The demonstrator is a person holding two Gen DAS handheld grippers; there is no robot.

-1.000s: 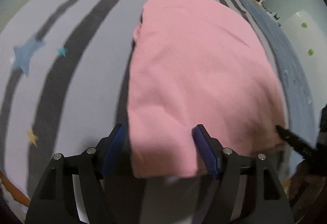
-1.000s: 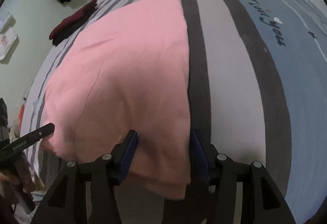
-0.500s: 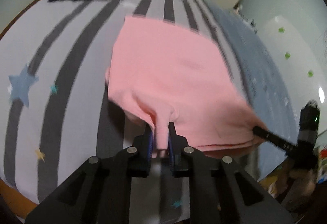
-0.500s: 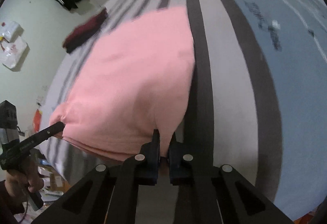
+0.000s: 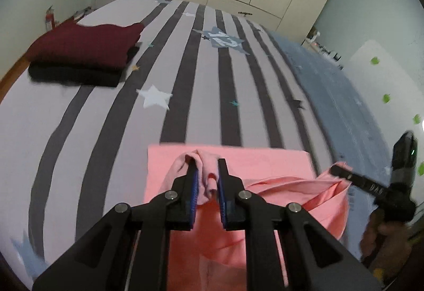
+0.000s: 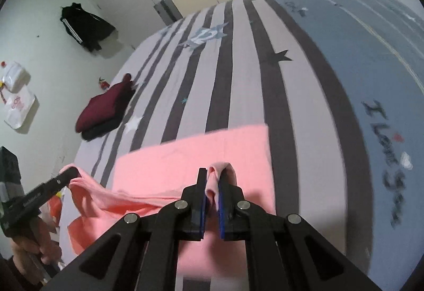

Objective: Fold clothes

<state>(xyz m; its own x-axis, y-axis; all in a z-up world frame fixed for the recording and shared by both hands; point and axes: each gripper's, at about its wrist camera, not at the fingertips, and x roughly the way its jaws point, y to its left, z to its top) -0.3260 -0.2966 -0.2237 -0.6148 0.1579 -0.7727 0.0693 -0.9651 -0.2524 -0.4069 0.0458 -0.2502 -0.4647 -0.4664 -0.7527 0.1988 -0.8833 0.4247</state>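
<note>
Over the striped bed (image 5: pixel 87 116), the left gripper (image 5: pixel 208 171) tilts steeply down, its jaws clenched on a bunched corner of the pink cloth (image 5: pixel 238 163). The right gripper (image 6: pixel 212 179) tilts likewise and pinches the other corner, a raised fold sagging between the two. The cloth's far part lies flat, its edge straight. Beyond it the bed is bare up to the stacked clothes (image 5: pixel 82 57) at far left.

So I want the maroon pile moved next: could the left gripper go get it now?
Probably not yet: the left gripper is shut on the pink garment; the maroon pile lies far up the bed.
</note>
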